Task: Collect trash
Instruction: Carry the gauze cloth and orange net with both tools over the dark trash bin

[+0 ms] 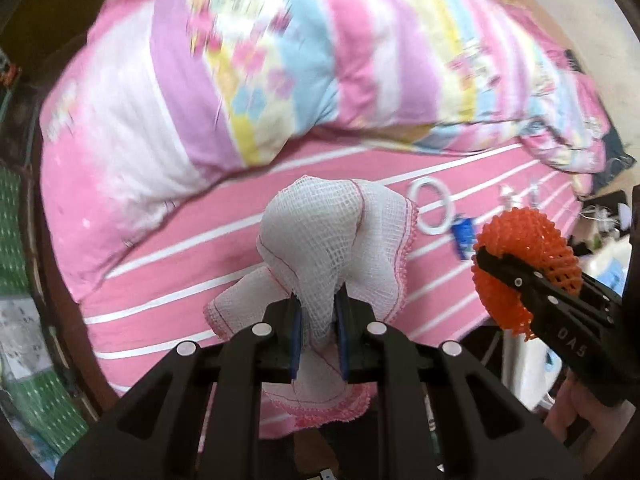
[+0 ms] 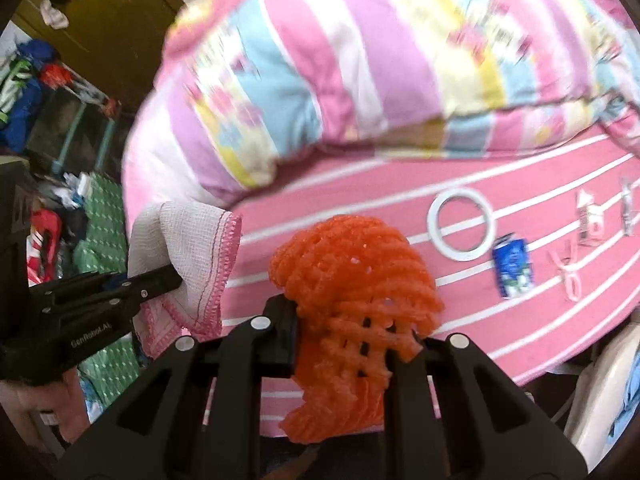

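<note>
Your left gripper [image 1: 318,334]: jaws clamped on cloth [image 1: 320,240]. Right gripper [image 2: 344,340]: clamped on net [image 2: 352,272]. Ring [image 2: 460,224], carton [image 2: 513,264]: ahead-right of the right jaws, on the bed [image 2: 400,200].

The folded quilt [image 1: 280,60] is motion-blurred, its print unreadable — its far end cut off. The orange foam net [image 2: 352,300] hides the right gripper's [image 2: 352,344] right pad.

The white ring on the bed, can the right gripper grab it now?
Probably not yet. The right gripper already has its fingers shut on the orange foam net, so they are full. The white ring lies uncovered on the pink striped sheet.
</note>
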The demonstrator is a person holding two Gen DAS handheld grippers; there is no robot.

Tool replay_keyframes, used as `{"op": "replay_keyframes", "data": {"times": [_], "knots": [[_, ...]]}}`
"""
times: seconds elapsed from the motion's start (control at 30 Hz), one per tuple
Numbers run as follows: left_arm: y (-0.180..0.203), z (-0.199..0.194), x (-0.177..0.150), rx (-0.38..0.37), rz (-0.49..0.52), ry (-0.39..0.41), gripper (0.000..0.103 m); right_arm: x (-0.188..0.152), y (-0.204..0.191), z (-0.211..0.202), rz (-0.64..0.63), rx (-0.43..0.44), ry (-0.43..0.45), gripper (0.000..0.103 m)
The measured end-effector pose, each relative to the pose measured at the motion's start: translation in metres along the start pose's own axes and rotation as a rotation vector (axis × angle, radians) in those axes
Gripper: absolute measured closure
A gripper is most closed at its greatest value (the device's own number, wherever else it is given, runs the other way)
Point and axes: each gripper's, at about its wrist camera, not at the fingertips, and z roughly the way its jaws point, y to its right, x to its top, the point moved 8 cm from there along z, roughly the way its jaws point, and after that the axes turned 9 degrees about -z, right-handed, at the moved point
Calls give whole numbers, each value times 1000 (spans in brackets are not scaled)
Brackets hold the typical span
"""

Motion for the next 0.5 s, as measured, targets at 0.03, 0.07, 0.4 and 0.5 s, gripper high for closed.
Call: {"op": "replay_keyframes", "data": {"times": [0.03,0.07,0.4,0.5], "knots": [[8,-15,0,-5,18,14,89,7,-12,-8,6,-2,21,86],[12,-31,0,-11,37,24,89,9,-20,-22,13,-3,44,86],[86,-152,-22,-134,325,103,89,-4,-69,-151,189,-85,267,86],[105,-179,-44,-177,448,115,89,-26,-81,-184,261,-129,333,86]]}}
